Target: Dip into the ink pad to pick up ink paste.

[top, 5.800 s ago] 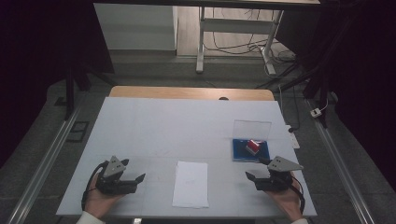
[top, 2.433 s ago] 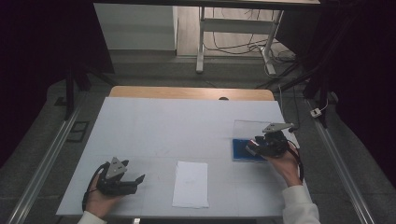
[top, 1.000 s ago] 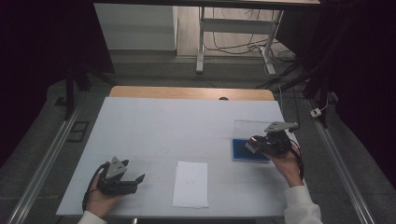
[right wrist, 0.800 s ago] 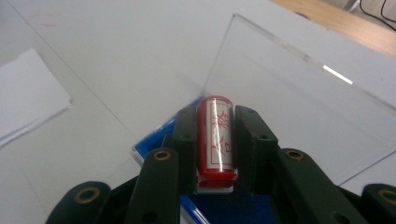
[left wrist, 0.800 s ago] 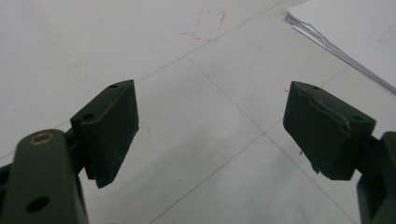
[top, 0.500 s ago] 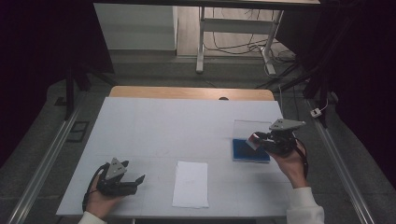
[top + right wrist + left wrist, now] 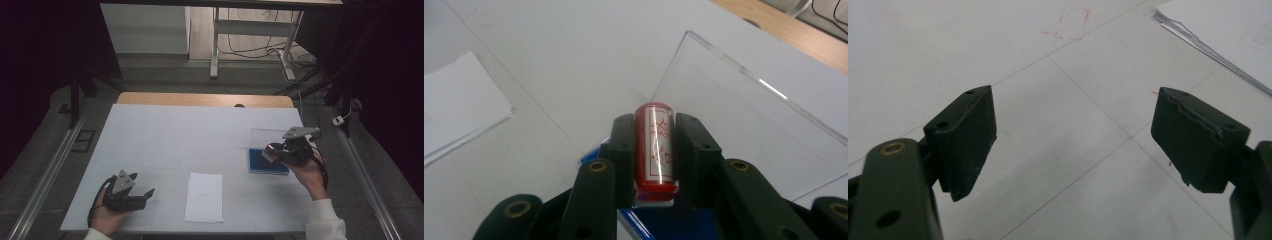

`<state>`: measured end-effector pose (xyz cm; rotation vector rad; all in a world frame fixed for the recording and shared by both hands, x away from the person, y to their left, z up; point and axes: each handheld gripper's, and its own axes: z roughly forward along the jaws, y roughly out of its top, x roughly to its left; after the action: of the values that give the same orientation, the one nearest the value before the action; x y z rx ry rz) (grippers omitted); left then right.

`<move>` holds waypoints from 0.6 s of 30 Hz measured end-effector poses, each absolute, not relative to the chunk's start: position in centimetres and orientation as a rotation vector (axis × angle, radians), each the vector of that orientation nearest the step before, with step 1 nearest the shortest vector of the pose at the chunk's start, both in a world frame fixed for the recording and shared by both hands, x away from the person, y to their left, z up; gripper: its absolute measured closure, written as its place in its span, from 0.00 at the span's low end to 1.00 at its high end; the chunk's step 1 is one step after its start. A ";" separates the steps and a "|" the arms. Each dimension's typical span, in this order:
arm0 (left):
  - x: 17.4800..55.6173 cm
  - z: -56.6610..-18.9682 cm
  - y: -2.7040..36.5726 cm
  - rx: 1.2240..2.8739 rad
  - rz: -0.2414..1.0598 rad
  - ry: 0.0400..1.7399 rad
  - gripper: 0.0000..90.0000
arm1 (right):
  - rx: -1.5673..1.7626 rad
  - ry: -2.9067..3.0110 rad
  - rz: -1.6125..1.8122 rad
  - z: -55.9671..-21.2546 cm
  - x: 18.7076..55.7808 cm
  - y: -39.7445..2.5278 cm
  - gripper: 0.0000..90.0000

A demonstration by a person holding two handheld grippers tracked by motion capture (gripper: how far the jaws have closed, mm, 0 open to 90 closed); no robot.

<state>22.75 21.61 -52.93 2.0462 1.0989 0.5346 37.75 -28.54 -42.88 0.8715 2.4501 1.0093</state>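
A small red cylinder (image 7: pixel 654 145) with white label and red characters is clamped between the jaws of my right gripper (image 7: pixel 652 136). In the high view that right gripper (image 7: pixel 271 151) hovers at the table's right side, just over a blue box base (image 7: pixel 267 164) whose clear lid (image 7: pixel 264 138) stands open behind it. The blue base (image 7: pixel 674 220) lies right under the jaws, with the clear lid (image 7: pixel 749 115) beyond. My left gripper (image 7: pixel 145 195) rests at the front left of the table. Its jaws (image 7: pixel 1073 135) stand wide apart with nothing between them.
A stack of white paper (image 7: pixel 204 196) lies at the front middle of the white table (image 7: pixel 190 135); its corner (image 7: pixel 1228 25) lies ahead of the left jaws. A wooden strip (image 7: pixel 200 99) runs along the table's far edge. Metal rails flank both sides.
My right gripper went from the front edge to the blue box, closed on the red cylinder and has lifted it slightly up and right. The left gripper has stayed put.
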 end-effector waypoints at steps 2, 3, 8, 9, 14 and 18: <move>22.7 -52.9 21.7 2.047 0.538 1.099 0.20 | 0.876 2.460 0.982 -43.1 37.9 -28.4 0.78; 22.7 -52.9 21.7 2.046 0.537 1.099 0.20 | 0.877 2.466 0.962 -43.2 37.9 -28.3 0.78; 22.6 -52.9 21.6 2.047 0.541 1.095 0.20 | 0.884 2.475 0.945 -43.6 38.1 -28.1 0.78; 22.6 -52.9 21.6 2.047 0.540 1.095 0.20 | 0.884 2.478 0.940 -43.6 38.1 -28.1 0.78; 22.6 -52.9 21.6 2.047 0.540 1.094 0.20 | 0.885 2.489 0.901 -44.2 38.4 -28.2 0.78; 22.6 -52.9 21.5 2.048 0.542 1.094 0.20 | 0.898 2.480 0.890 -44.8 38.6 -28.2 0.78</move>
<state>22.65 21.54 -52.87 2.0483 1.0943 0.5424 38.59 -28.22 -44.79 0.8980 2.4799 0.8896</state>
